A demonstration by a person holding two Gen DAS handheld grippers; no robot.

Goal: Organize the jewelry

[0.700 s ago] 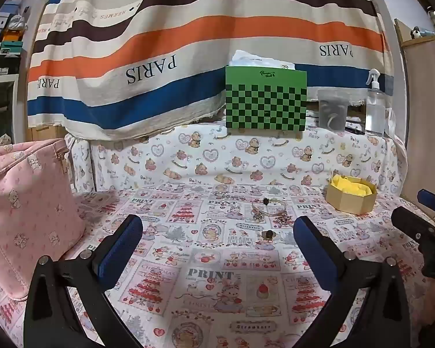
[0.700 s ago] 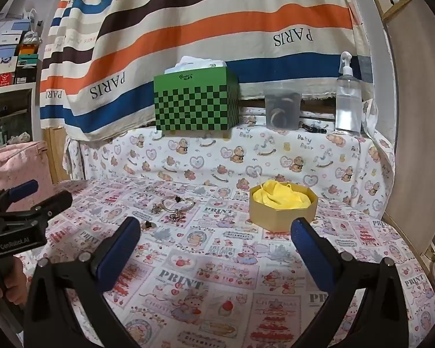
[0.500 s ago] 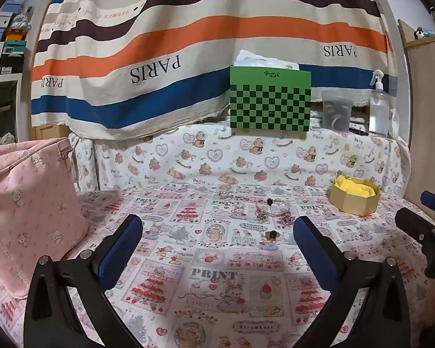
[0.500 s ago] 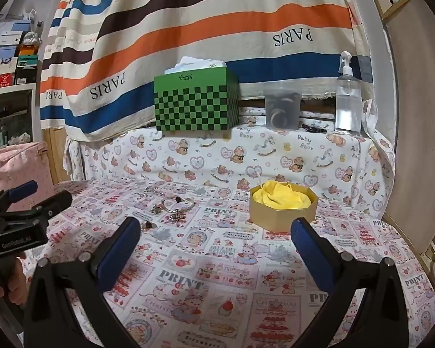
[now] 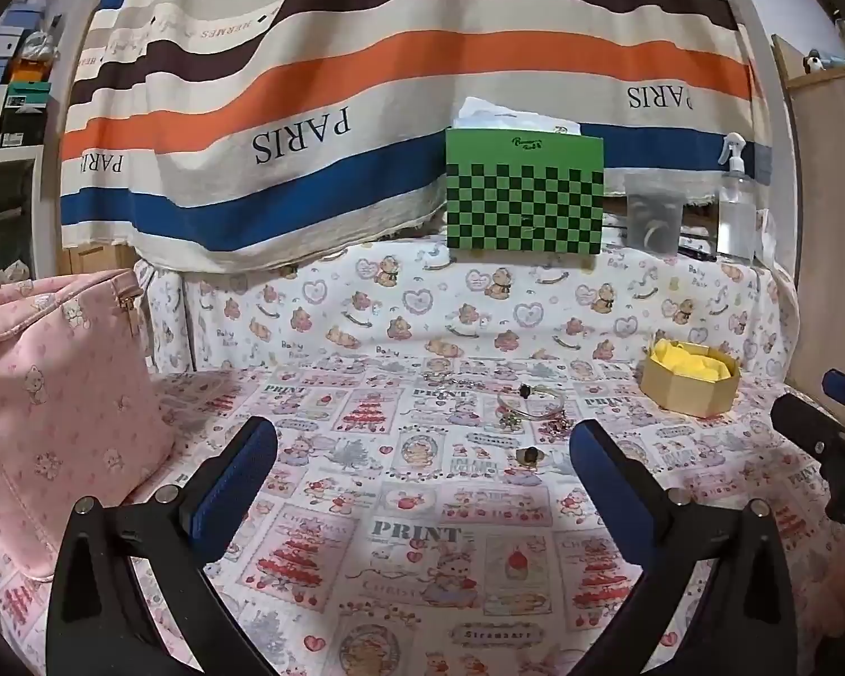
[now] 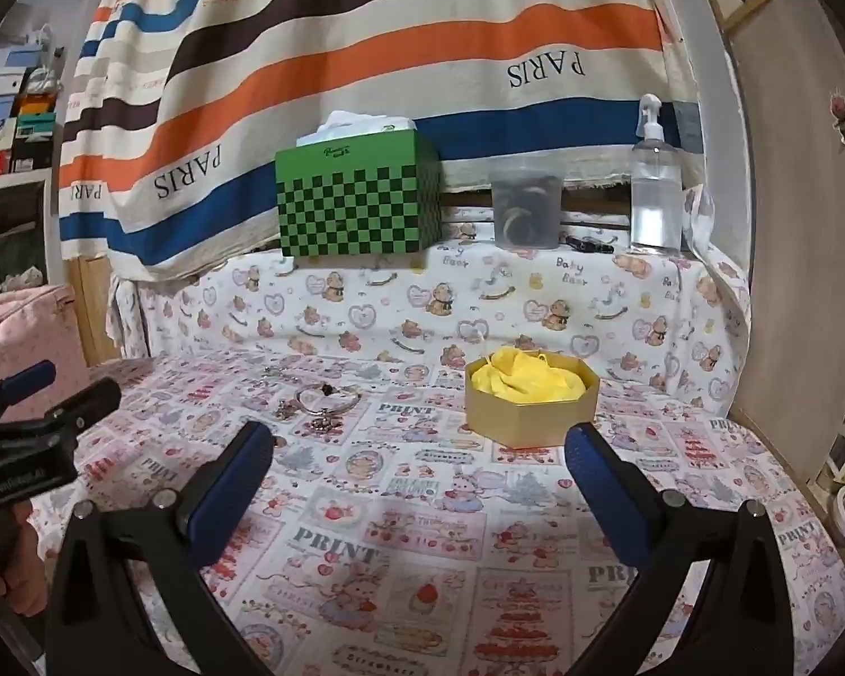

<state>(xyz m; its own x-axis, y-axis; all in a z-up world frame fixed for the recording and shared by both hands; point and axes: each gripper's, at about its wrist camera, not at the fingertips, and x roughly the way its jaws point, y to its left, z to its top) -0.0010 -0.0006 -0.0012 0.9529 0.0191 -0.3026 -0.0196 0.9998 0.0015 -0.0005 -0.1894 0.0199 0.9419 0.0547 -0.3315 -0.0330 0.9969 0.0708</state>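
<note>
1. Pink bag (image 5: 56,411): soft printed case, upright at the far left of the table, well apart from the jewelry; probably parked out of the working area.

2. Left gripper (image 5: 422,450): jaws spread wide, nothing between them, hovering above the cloth (image 5: 411,535). It faces the jewelry, which suggests a first pick is being lined up, though nothing is touched.

3. Ring (image 5: 529,455): small, dark-stoned, lying alone on the cloth, nearest item to the left gripper.

4. Bangle (image 5: 529,400): thin metal hoop with a dark bead, flat on the cloth beyond the ring, with small charms or earrings (image 5: 510,422) just beside it; too small to identify further. All pieces sit loose at table centre, none yet stowed.

5. Gold box (image 6: 532,405): hexagonal, open, lined with yellow padding (image 6: 526,380), right of the jewelry and near it; likely the intended destination.

6. Right gripper (image 6: 419,450): jaws likewise spread and unloaded, held over the cloth in front of the box.

7. Back ledge: green checkered box (image 6: 360,197), clear tub (image 6: 526,211), spray bottle (image 6: 656,186), all clear of the work.
</note>
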